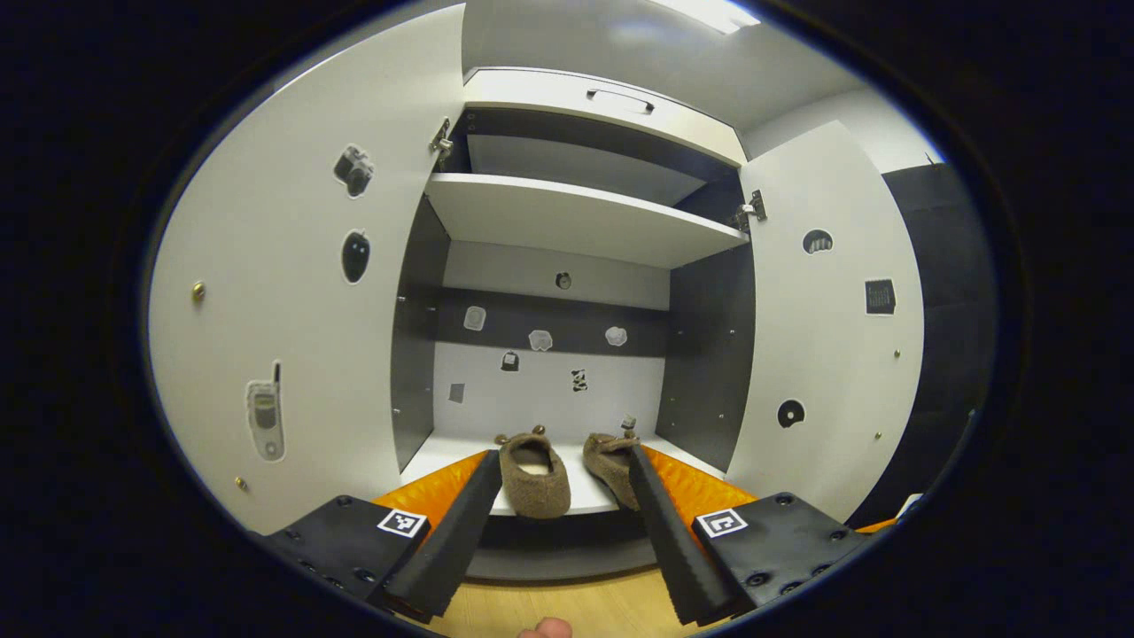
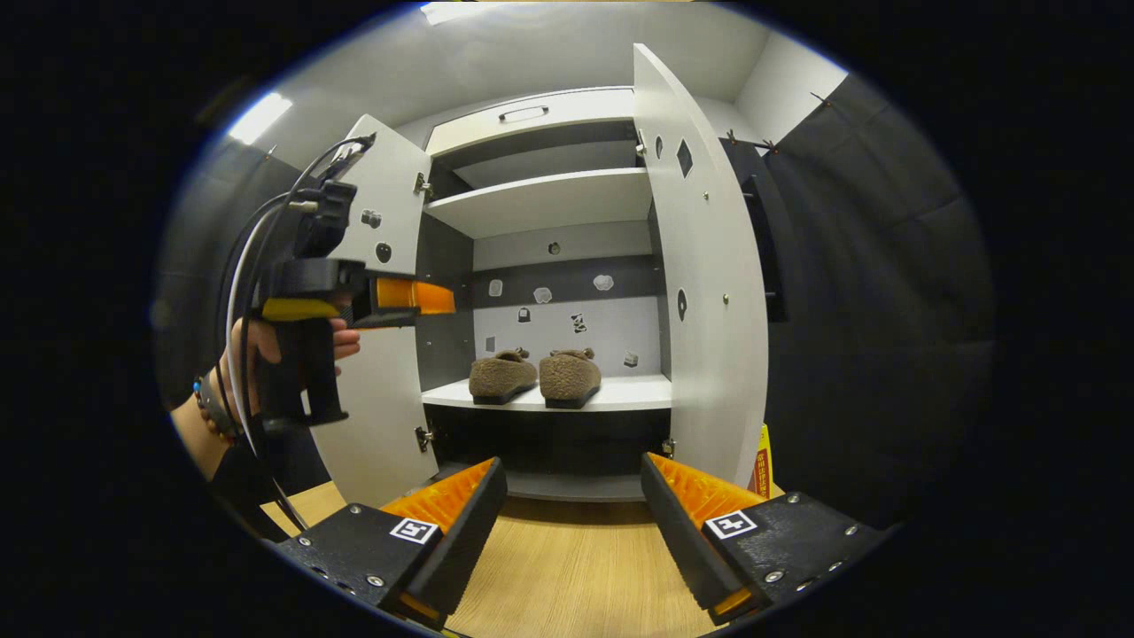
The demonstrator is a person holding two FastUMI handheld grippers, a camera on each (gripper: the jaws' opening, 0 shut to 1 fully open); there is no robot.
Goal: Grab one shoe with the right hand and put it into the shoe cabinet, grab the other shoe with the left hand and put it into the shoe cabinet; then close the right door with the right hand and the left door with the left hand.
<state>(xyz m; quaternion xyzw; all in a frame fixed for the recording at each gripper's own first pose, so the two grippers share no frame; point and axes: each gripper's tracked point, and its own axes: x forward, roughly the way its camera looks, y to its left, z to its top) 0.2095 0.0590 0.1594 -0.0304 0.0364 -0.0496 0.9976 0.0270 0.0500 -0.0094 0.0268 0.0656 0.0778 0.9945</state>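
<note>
The shoe cabinet [image 1: 576, 221] stands with both doors swung wide. In the left gripper view the left door [image 1: 292, 292] takes up the left of the frame and the right door [image 1: 824, 328] the right, both dotted with small stickers, as is the cabinet's back wall. Nothing stands between the tongs and the opening.

Two brown fuzzy shoes sit side by side on the lower shelf [image 2: 620, 392], near the middle of the right gripper view: one shoe [image 2: 502, 376] to the left, the other shoe [image 2: 570, 377] just beside it on the right. The upper shelf [image 1: 585, 217] carries nothing.

The left tongs [image 1: 558, 505] are spread wide and grip nothing; the shoes show between the fingers, farther off. The right tongs [image 2: 574, 523] are likewise spread wide and hold nothing, above the wooden floor [image 2: 567, 567]. At the left of the right gripper view, a hand [image 2: 292, 341] holds the left tongs before the left door.
</note>
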